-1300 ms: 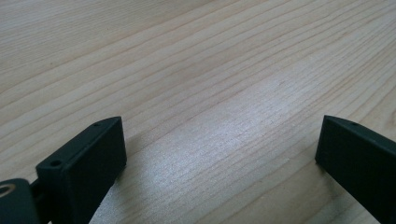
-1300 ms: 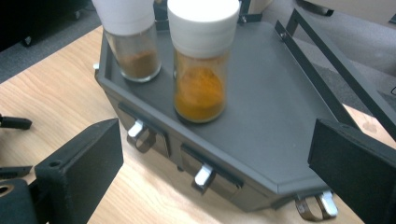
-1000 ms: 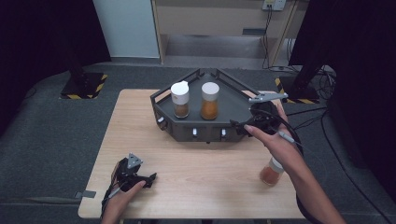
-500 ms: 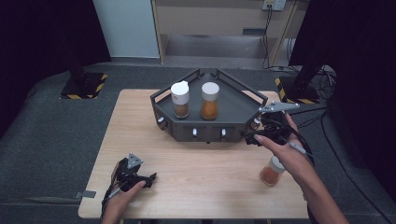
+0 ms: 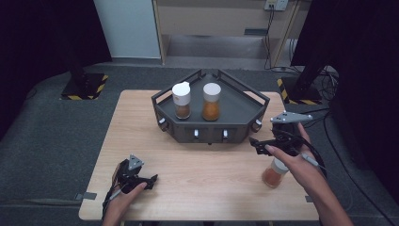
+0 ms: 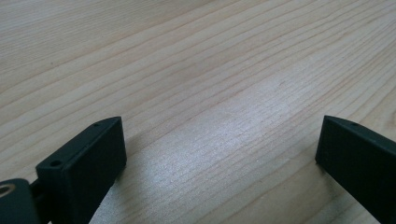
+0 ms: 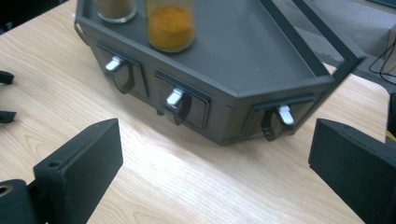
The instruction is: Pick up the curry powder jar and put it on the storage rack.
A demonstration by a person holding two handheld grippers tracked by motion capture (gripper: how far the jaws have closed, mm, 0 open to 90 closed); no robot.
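Note:
A dark grey tray rack [image 5: 237,109] stands at the table's far middle. Two white-lidded jars are on it: one of brown spice [image 5: 181,101] and one of orange powder [image 5: 211,102]. A third jar [image 5: 274,172] with orange-brown contents stands on the table at the near right, partly under the person's right hand. My right gripper [image 5: 258,143] hovers open just above that jar, off the tray's right front corner. In the right gripper view its jaws [image 7: 215,140] are wide apart and face the tray's front knobs [image 7: 175,100]. My left gripper [image 5: 151,181] rests open at the near left on bare wood [image 6: 219,135].
The tray [image 7: 243,56] has raised rails and three knobs along its front faces. Bare wooden table [image 5: 207,174] lies between the two grippers. Dark floor and cables [image 5: 329,75] surround the table.
My right gripper has drawn back from the tray's right corner toward the near right, ending over the jar on the table. The left gripper has stayed still.

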